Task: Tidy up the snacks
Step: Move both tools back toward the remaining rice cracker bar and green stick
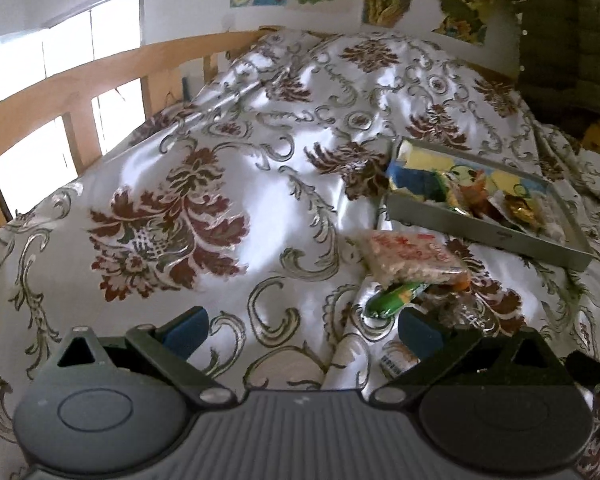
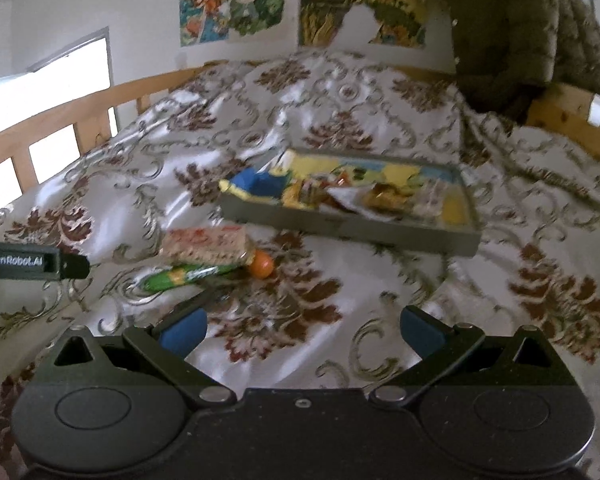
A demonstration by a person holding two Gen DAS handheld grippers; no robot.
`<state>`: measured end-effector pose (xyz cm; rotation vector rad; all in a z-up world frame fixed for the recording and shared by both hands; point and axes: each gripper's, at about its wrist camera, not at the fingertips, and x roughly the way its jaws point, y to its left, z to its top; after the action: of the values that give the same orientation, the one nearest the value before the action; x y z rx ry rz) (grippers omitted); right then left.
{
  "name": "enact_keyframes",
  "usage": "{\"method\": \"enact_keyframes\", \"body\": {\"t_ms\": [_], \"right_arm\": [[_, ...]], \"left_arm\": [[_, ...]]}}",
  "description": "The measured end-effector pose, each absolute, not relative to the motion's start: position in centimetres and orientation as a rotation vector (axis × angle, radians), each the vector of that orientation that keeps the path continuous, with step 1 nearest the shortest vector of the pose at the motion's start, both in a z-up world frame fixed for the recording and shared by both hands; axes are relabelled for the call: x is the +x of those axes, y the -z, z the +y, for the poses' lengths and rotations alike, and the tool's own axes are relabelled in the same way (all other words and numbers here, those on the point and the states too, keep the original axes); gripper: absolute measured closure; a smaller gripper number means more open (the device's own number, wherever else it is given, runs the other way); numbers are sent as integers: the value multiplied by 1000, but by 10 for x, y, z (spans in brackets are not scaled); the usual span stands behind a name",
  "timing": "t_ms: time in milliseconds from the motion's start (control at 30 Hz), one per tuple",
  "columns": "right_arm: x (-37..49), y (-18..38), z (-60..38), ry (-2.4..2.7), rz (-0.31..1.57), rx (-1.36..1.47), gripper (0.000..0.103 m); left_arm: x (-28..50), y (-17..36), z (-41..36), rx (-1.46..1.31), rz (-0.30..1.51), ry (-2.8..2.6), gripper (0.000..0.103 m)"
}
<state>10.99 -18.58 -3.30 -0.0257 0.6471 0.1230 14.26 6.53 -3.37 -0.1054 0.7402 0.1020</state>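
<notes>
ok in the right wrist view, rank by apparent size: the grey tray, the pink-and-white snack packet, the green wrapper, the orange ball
1. Grey rectangular tray, clearly largest
2. Pink-and-white snack packet
3. Green wrapped snack; partly under the packet, so 2 and 3 are close
4. Small orange ball, smallest

The tray lies farther away, yet looks biggest.

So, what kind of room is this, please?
Most likely a bedroom. The snacks lie on a bed covered with a floral bedspread, a wooden bed rail runs along its side, and cartoon posters hang on the wall behind.

Floral bedspread [image 2: 308, 320] (rumpled) carries tray [image 2: 340, 228], loose snack packets [image 2: 204, 246].
</notes>
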Motion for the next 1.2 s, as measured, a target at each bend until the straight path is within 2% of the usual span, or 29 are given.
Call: {"method": "enact_keyframes", "body": {"t_ms": [367, 600, 1200], "right_arm": [[128, 52, -161, -226, 677, -29, 1], [139, 63, -153, -254, 696, -50, 1], [169, 88, -138, -237, 777, -37, 1]], "left_arm": [[167, 35, 67, -76, 749, -76, 0], [189, 52, 65, -102, 839, 19, 0], [238, 66, 52, -76, 842, 240, 0]]}}
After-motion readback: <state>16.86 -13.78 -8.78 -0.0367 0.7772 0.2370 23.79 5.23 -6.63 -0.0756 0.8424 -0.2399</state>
